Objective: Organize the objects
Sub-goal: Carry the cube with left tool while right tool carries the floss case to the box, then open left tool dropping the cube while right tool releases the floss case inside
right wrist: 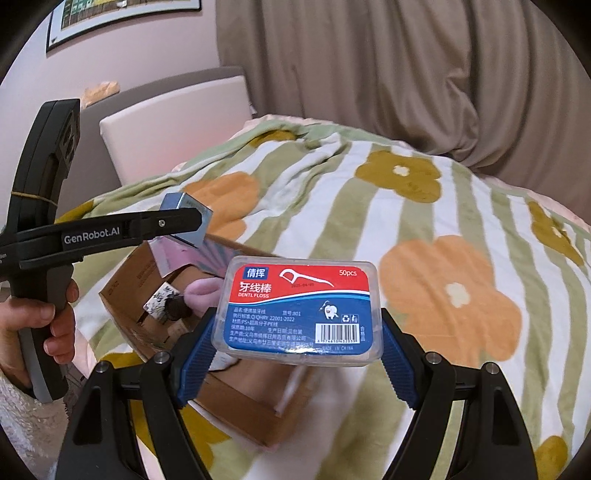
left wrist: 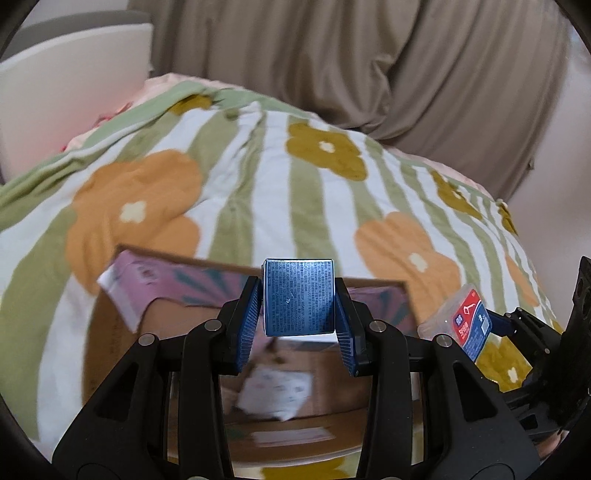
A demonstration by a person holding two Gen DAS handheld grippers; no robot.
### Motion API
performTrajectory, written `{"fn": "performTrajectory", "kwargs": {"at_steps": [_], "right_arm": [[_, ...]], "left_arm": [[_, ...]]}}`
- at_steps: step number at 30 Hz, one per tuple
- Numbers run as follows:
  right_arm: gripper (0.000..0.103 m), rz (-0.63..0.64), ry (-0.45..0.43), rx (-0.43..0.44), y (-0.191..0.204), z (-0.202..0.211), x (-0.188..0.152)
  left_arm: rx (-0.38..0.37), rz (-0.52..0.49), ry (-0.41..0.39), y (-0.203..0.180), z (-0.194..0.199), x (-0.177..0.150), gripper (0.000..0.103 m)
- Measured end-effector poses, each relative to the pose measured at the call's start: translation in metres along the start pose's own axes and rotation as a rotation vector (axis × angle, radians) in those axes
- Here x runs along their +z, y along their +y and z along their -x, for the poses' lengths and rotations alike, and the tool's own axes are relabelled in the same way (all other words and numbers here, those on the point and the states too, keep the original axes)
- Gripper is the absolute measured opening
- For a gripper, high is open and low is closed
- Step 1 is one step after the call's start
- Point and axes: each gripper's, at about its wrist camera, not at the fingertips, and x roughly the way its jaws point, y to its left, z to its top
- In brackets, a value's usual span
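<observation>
Floral striped blanket point(left wrist: 258, 166); beige curtain point(right wrist: 406, 74); framed picture point(right wrist: 122, 14).

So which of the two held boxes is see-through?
The floss box in the right gripper: clear plastic with a red-blue label. The left gripper holds a solid blue box.

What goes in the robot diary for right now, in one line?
left gripper: holds blue box over cardboard box | right gripper: holds floss case | bed
</observation>
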Motion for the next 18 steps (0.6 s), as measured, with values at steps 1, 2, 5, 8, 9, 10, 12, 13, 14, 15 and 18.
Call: {"fn": "performTrajectory", "kwargs": {"at_steps": [1, 2, 5, 8, 9, 10, 12, 13, 14, 15, 18], "right_arm": [[0.078, 0.005, 0.007, 0.007, 0.005, -0.005, 0.0], [0.078, 0.01, 0.016, 0.015, 0.011, -0.012, 0.0], [0.078, 0.024, 0.036, 0.035, 0.026, -0.026, 0.0], [0.078, 0.034, 0.055, 0.053, 0.039, -0.039, 0.0], [0.078, 0.039, 0.064, 0.061, 0.045, -0.044, -0.001], [0.078, 0.042, 0.069, 0.065, 0.049, -0.047, -0.002], [0.078, 0.052, 0.084, 0.076, 0.058, -0.055, -0.002], [0.078, 0.058, 0.09, 0.079, 0.062, -0.058, -0.003], [0.078, 0.066, 0.096, 0.079, 0.066, -0.061, -0.004], [0.078, 0.074, 0.103, 0.08, 0.071, -0.064, -0.005], [0.078, 0.087, 0.12, 0.087, 0.081, -0.072, -0.008]], "left_arm": [[0.006, 0.009, 0.004, 0.007, -0.001, -0.002, 0.035], [0.012, 0.019, 0.008, 0.016, -0.002, -0.004, 0.035], [0.034, 0.049, 0.018, 0.04, -0.004, -0.012, 0.035], [0.072, 0.052, 0.026, 0.057, -0.008, -0.02, 0.035], [0.077, 0.056, 0.029, 0.061, -0.008, -0.022, 0.035], [0.082, 0.061, 0.033, 0.067, -0.01, -0.025, 0.035], [0.09, 0.065, 0.038, 0.074, -0.012, -0.029, 0.035], [0.093, 0.065, 0.04, 0.077, -0.013, -0.031, 0.035], [0.097, 0.064, 0.043, 0.079, -0.015, -0.033, 0.035], [0.1, 0.065, 0.046, 0.081, -0.016, -0.035, 0.035], [0.101, 0.074, 0.055, 0.086, -0.019, -0.041, 0.035]]}}
